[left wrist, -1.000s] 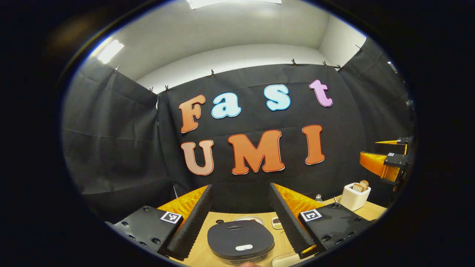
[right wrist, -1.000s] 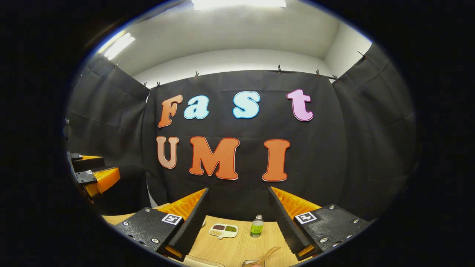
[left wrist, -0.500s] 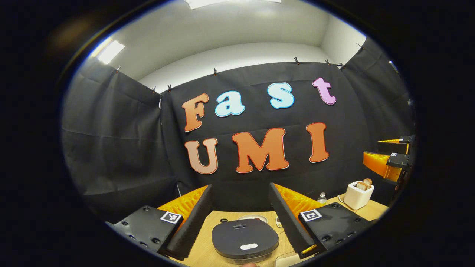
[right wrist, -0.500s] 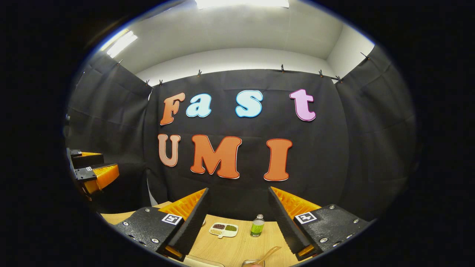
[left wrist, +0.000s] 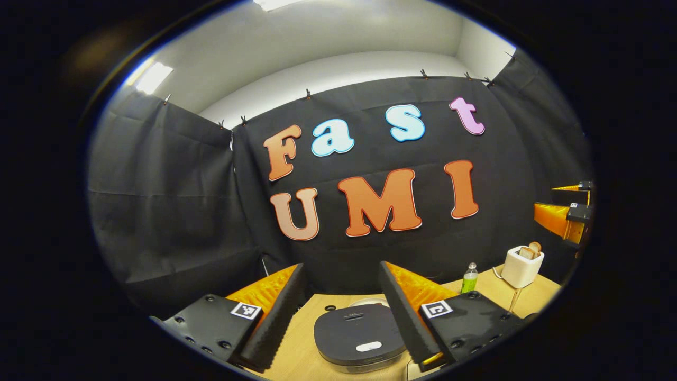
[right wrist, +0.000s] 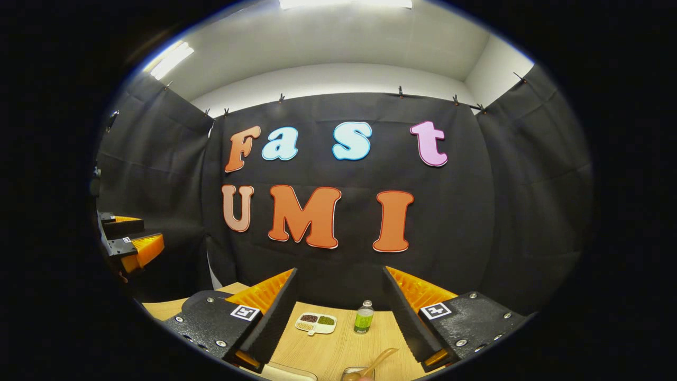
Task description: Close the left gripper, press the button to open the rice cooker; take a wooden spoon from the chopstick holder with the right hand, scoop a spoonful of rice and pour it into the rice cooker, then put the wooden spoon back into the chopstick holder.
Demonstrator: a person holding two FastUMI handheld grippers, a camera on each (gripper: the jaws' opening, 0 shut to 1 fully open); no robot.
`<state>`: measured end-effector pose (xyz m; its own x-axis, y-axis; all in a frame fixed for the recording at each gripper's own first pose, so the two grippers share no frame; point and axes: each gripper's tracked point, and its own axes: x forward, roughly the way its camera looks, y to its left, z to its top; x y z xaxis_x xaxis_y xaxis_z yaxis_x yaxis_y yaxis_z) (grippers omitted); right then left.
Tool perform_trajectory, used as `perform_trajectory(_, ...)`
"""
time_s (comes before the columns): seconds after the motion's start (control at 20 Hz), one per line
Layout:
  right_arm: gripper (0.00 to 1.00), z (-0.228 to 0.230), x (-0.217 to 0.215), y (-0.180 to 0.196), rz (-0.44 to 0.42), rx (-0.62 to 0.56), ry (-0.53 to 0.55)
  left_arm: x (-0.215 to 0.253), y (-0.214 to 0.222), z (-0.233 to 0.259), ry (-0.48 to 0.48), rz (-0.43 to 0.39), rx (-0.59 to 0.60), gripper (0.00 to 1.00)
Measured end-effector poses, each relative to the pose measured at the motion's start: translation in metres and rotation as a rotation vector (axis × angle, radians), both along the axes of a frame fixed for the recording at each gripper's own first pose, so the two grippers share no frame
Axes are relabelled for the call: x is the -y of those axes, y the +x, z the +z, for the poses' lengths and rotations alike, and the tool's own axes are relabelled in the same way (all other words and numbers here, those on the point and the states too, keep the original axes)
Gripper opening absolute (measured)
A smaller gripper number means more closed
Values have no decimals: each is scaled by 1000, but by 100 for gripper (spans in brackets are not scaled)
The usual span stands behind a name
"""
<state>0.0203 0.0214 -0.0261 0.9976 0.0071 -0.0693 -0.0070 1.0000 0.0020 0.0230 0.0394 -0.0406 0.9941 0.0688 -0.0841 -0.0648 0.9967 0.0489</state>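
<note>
In the left gripper view, the left gripper (left wrist: 338,312) hangs with its ribbed, wedge-shaped fingers spread wide, holding nothing, above the dark rounded rice cooker (left wrist: 359,337) with its smooth closed lid and pale oval button (left wrist: 368,347). In the right gripper view, the right gripper (right wrist: 338,312) is equally agape and empty. Beyond it on the pale wooden table (right wrist: 338,349) a light wooden spoon (right wrist: 382,359) rises from a holder cut off at the edge. A small green bottle (right wrist: 363,317) stands near a divided white dish (right wrist: 316,323).
</note>
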Motion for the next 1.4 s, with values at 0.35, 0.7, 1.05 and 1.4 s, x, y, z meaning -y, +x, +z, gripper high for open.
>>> perform_trajectory(0.35, 97, -7, 5, 2, -12, -11, -2, 6, 10, -39, -10, -2, -139, 22)
perform_trajectory(0.7, 95, -16, 11, 0, -30, -31, -9, -6, 23, -117, -98, 28, -467, 10)
perform_trajectory(1.05, 95, -27, 20, -4, -53, -61, -13, -19, 18, -172, -221, 26, -764, 10)
perform_trajectory(1.4, 95, -42, 29, -5, -72, -93, -32, 8, 20, -203, -461, -39, -1004, 6)
